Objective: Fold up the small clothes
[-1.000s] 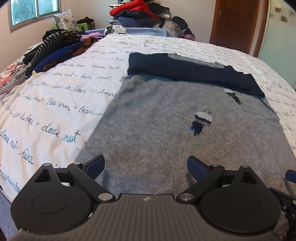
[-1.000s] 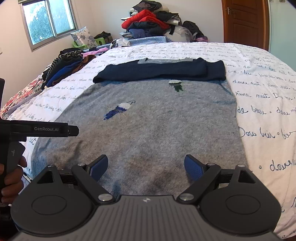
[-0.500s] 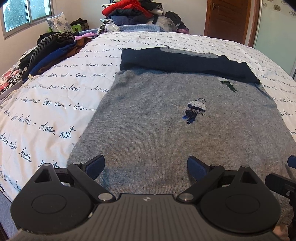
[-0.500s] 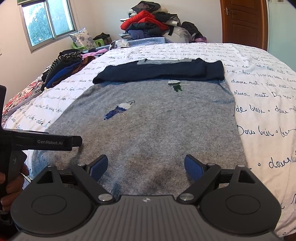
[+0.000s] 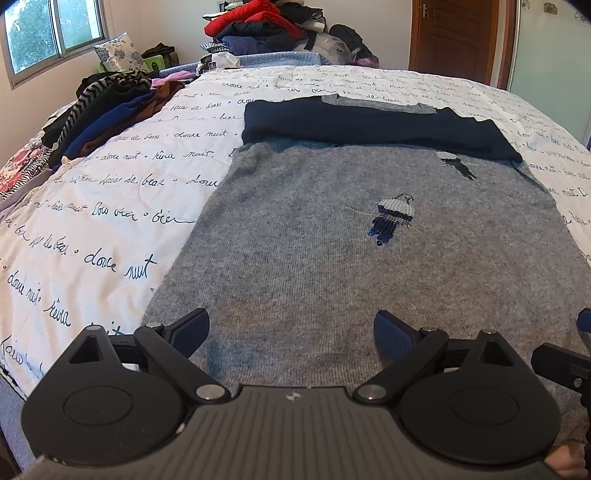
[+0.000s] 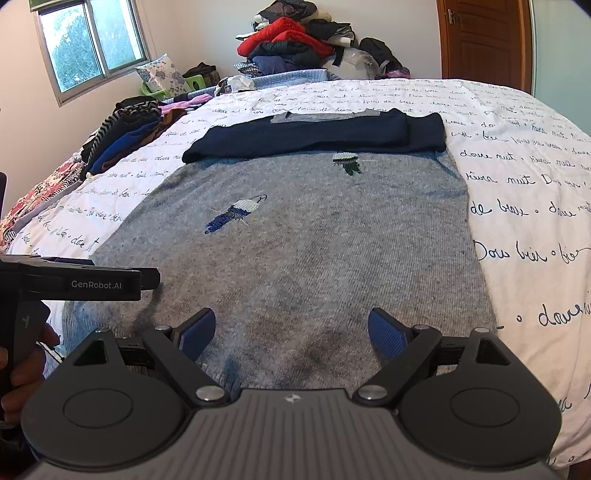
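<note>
A grey knitted sweater [image 5: 332, 240] with embroidered birds lies flat on the bed, its navy sleeves [image 5: 369, 127] folded across the top. It also shows in the right wrist view [image 6: 314, 240], with the navy sleeves [image 6: 314, 138] at its far end. My left gripper [image 5: 291, 332] is open and empty over the sweater's near hem, toward the left corner. My right gripper [image 6: 291, 330] is open and empty over the near hem, toward the right. The left gripper's body [image 6: 77, 282] shows at the left of the right wrist view.
The bed has a white cover with black script [image 5: 92, 206]. Folded clothes [image 5: 107, 110] are stacked along the left side. A pile of clothes [image 5: 280, 26] lies at the far end. A window [image 6: 92, 44] is at left, a wooden door [image 6: 484, 40] at back right.
Both grippers have drawn back and dropped slightly toward the sweater's near hem. Both stay open. The sweater has not moved.
</note>
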Demonstrator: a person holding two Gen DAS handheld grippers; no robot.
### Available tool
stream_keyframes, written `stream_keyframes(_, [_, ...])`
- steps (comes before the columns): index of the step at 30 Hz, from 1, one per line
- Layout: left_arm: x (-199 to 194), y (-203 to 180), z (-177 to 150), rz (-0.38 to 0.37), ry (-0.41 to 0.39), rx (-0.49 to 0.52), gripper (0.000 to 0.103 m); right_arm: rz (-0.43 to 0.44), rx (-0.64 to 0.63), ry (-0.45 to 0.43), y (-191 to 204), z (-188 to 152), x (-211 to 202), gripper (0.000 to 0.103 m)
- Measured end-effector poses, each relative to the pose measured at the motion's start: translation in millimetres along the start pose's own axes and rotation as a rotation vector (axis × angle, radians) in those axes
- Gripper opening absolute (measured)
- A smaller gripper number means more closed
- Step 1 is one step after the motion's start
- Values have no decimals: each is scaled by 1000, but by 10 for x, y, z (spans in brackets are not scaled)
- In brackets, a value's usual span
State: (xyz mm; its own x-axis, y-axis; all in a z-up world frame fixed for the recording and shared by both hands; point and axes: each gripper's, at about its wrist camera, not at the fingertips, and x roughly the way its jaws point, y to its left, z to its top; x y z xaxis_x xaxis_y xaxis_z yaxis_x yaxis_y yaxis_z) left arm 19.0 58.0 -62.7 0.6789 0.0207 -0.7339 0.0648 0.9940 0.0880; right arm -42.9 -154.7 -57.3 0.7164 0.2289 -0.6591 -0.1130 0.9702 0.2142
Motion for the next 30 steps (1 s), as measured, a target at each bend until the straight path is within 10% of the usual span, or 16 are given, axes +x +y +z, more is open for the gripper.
stream_keyframes(30, [-6,83,-12,-4,-3,3,95,36,3,-29,-95,4,-59,90])
